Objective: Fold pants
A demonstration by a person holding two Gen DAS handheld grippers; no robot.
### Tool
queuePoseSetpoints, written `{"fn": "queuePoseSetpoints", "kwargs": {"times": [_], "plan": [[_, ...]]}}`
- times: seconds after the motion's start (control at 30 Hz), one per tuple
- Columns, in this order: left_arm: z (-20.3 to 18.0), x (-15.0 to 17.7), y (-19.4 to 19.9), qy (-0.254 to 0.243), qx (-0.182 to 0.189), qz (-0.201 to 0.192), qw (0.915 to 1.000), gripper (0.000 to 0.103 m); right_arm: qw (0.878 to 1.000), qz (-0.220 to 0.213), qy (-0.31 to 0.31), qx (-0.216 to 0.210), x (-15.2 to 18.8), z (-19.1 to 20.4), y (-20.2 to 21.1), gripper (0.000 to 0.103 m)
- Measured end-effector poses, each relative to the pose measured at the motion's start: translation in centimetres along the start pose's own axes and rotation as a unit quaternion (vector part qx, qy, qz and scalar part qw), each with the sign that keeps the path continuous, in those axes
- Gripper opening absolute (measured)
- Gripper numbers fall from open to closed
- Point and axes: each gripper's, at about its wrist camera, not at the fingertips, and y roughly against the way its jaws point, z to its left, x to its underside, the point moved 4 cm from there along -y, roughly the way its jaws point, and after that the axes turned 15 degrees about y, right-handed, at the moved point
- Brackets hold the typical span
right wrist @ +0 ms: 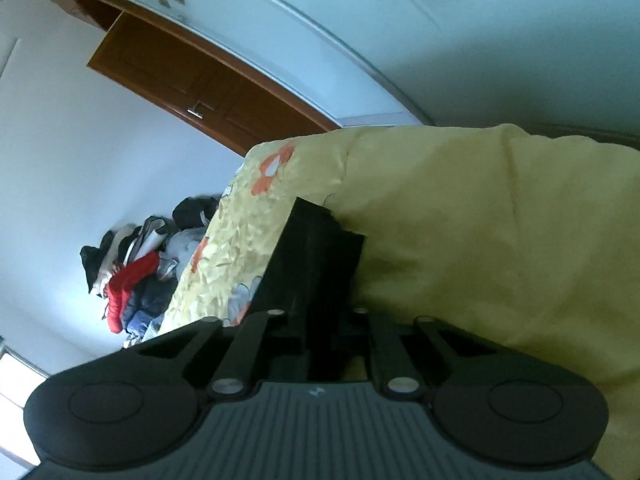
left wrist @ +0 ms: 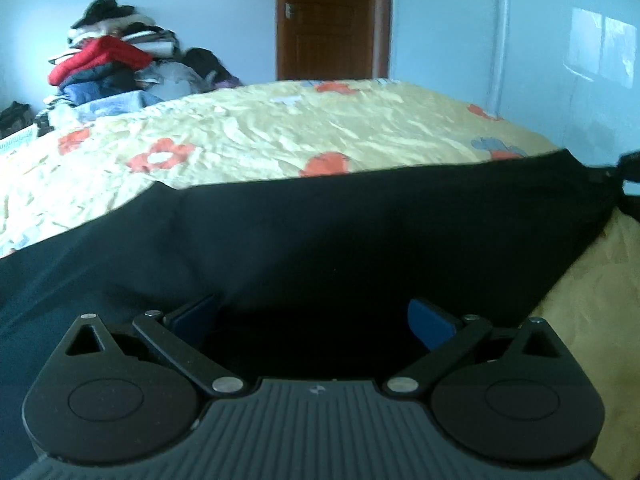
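Black pants [left wrist: 320, 232] lie spread across the near part of a bed with a yellow flowered sheet [left wrist: 280, 136]. My left gripper [left wrist: 314, 312] hovers low over the pants' near edge. Its blue pads [left wrist: 432, 320] stand wide apart, with dark cloth lying between and under them. At the far right of the left wrist view, my right gripper [left wrist: 630, 172] pinches the pants' right corner, and the top edge runs taut toward it. In the right wrist view, rolled on its side, the right gripper [right wrist: 320, 224] is shut, its dark fingers together on black cloth [right wrist: 348, 252] against the sheet [right wrist: 480, 220].
A pile of clothes with a red jacket [left wrist: 104, 56] sits at the bed's far left corner. A brown wooden door [left wrist: 328, 20] stands behind the bed, and a pale wall [left wrist: 560, 60] runs along its right side.
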Motion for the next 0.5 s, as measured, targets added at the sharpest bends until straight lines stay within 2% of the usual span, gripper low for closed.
{"fn": "queuePoseSetpoints", "kwargs": {"times": [0.13,0.27,0.33,0.43,0.5], "plan": [[1.1,-0.8,1.5,0.010,-0.042,-0.047,0.9980,0.102,0.997,-0.008,0.068,-0.022,-0.2,3.1,0.4,0.008],[2.9,-1.5,2.8,0.003,-0.086,-0.073,0.9937,0.102,0.990,0.010,0.138,-0.022,-0.4,6.5,0.0,0.009],[4.1,-1.5,3.4,-0.004,-0.117,-0.085,0.9895,0.102,0.985,0.018,0.166,-0.040,-0.2,8.3,-0.3,0.009],[6.2,-1.4,3.9,0.006,-0.156,-0.082,0.9843,0.102,0.971,0.035,0.214,-0.101,1.0,12.1,-0.7,0.009],[7.4,-1.3,4.2,0.028,-0.164,-0.079,0.9830,0.102,0.956,0.057,0.245,-0.150,2.6,15.4,-1.2,0.009]]}}
